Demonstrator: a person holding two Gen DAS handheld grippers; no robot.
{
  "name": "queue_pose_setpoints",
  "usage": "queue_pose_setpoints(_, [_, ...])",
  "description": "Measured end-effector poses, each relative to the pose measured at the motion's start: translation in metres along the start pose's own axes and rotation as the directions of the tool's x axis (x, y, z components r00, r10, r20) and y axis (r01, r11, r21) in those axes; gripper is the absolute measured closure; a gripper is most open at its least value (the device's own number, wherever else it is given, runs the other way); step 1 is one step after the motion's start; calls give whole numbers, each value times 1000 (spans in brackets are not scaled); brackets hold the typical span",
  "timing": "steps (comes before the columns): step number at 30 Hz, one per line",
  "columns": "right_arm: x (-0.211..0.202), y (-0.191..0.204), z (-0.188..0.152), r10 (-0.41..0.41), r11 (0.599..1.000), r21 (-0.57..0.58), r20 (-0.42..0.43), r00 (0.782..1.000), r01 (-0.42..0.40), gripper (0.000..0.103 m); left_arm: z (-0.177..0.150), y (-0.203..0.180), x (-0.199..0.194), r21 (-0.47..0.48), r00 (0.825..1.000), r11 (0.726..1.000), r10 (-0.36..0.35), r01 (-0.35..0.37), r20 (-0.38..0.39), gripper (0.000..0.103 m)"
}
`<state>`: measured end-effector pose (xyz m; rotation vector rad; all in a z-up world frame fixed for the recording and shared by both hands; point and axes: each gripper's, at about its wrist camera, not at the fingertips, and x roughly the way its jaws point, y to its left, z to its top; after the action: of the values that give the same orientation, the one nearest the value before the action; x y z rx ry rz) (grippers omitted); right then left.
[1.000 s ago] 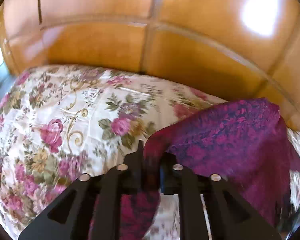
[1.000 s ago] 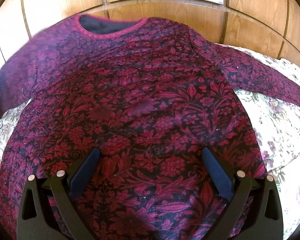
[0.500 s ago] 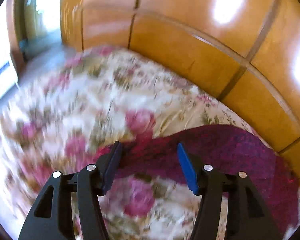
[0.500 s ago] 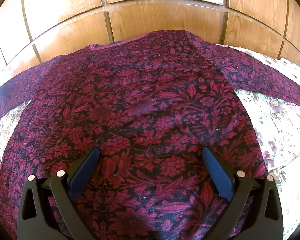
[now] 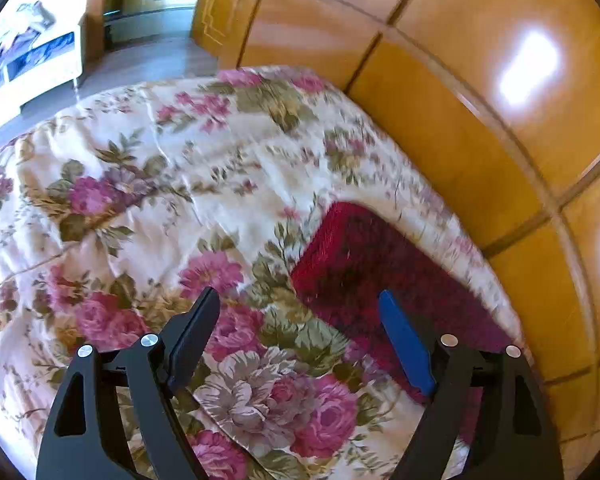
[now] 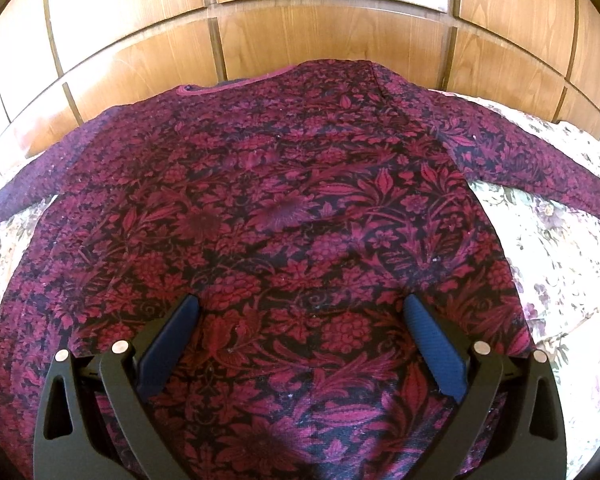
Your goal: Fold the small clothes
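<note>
Since the earlier frame, the left gripper (image 5: 300, 300) has let go of the sleeve (image 5: 364, 276) it was pinching; its jaws have just been opening and now stand wide with nothing pressed between them. In the left wrist view that dark red sleeve lies flat on the floral bedspread (image 5: 148, 200), its cuff end squared off, running along the edge next to the glossy wooden panelling (image 5: 480, 120). Beyond the bed are grey floor and a white piece of furniture (image 5: 32, 76).

From the right wrist view, the right gripper (image 6: 300, 312) hovers released over the garment (image 6: 284, 216), a long-sleeved top in crimson-on-black flower pattern, now spread flat where earlier its neckline stood lifted. Both sleeves reach outward; the neckline lies toward the wood panels (image 6: 300, 12).
</note>
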<state>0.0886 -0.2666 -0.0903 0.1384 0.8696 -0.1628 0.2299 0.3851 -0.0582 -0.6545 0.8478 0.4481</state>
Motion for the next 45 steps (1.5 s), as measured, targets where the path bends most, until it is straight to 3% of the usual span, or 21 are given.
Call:
queue_pose_setpoints(5, [0, 0, 0, -3, 1000, -2, -1, 1000, 3, 2, -16, -6, 41, -84, 995, 995, -62, 55, -77, 23])
queue_pose_setpoints(8, [0, 0, 0, -5, 1000, -4, -1, 1000, 5, 2, -10, -18, 52, -84, 998, 995, -53, 51, -19, 27])
queue_pose_setpoints(9, [0, 0, 0, -7, 1000, -5, -1, 1000, 7, 2, -8, -22, 56, -75, 999, 996, -47, 46, -14, 50])
queue_pose_setpoints(11, [0, 0, 0, -8, 1000, -5, -1, 1000, 8, 2, -5, -28, 63, -57, 999, 998, -37, 35, -26, 68])
queue_pose_setpoints(12, [0, 1, 0, -7, 1000, -5, -1, 1000, 7, 2, -4, -27, 62, -60, 999, 997, -49, 48, -20, 91])
queue_pose_setpoints(14, [0, 1, 0, -6, 1000, -4, -1, 1000, 6, 2, -5, -24, 49, -79, 996, 993, -87, 87, 2, 93])
queue_pose_setpoints(17, [0, 1, 0, -5, 1000, -3, 0, 1000, 5, 2, -13, -10, 11, -99, 985, 982, -156, 162, 70, 94])
queue_pose_setpoints(19, [1, 2, 0, -3, 1000, -3, 1, 1000, 3, 2, -20, 0, -5, -90, 983, 981, -162, 170, 90, 94])
queue_pose_setpoints(21, [1, 1, -1, -2, 1000, -2, 2, 1000, 2, 2, -26, 6, -7, -65, 989, 990, -122, 127, 82, 94])
queue_pose_setpoints(25, [1, 1, -1, 0, 1000, 1, 3, 1000, 0, 2, -34, -2, 28, -18, 1000, 1000, -8, 8, 7, 93])
queue_pose_setpoints(27, [1, 1, -1, 2, 1000, 2, 5, 1000, -2, 2, -41, -13, 23, 28, 998, 999, 34, -36, 52, 83])
queue_pose_setpoints(28, [1, 1, -1, 3, 1000, 3, 5, 1000, -3, 2, -46, -17, 17, 35, 999, 999, 7, -9, 39, 75])
queue_pose_setpoints(29, [1, 1, -2, 4, 1000, 4, 5, 1000, -4, 2, -51, -18, 11, 26, 1000, 999, -24, 23, 20, 53])
queue_pose_setpoints(30, [1, 1, -2, 6, 1000, 5, 4, 1000, -6, 2, -57, -20, 3, 14, 998, 998, -69, 69, 12, 41])
queue_pose_setpoints(32, [0, 0, -1, 12, 1000, 8, 0, 1000, -12, 2, -77, -29, -19, 56, 988, 986, -155, 154, 11, 41])
queue_pose_setpoints(34, [-2, -3, 1, 30, 999, 13, -13, 999, -30, 2, -101, -45, -34, 159, 976, 963, -215, 220, -44, 41])
queue_pose_setpoints(36, [-9, -7, 5, 71, 997, 9, -39, 997, -71, 2, -135, -59, -47, 242, 944, 914, -297, 325, -146, 41])
queue_pose_setpoints(39, [-34, -30, 4, 147, 989, 31, -48, 988, -146, 2, -187, -70, -63, 306, 863, 820, -386, 483, -327, 41])
queue_pose_setpoints(41, [-52, -55, -3, 167, 983, 81, -45, 985, -163, 2, -219, -75, -74, 319, 794, 749, -435, 581, -425, 41])
queue_pose_setpoints(43, [-70, -85, -18, 195, 973, 135, -64, 979, -185, 2, -243, -77, -82, 310, 738, 700, -461, 644, -493, 41])
queue_pose_setpoints(45, [-81, -111, -39, 208, 966, 182, -110, 972, -186, 2, -270, -78, -87, 265, 662, 654, -487, 709, -569, 41])
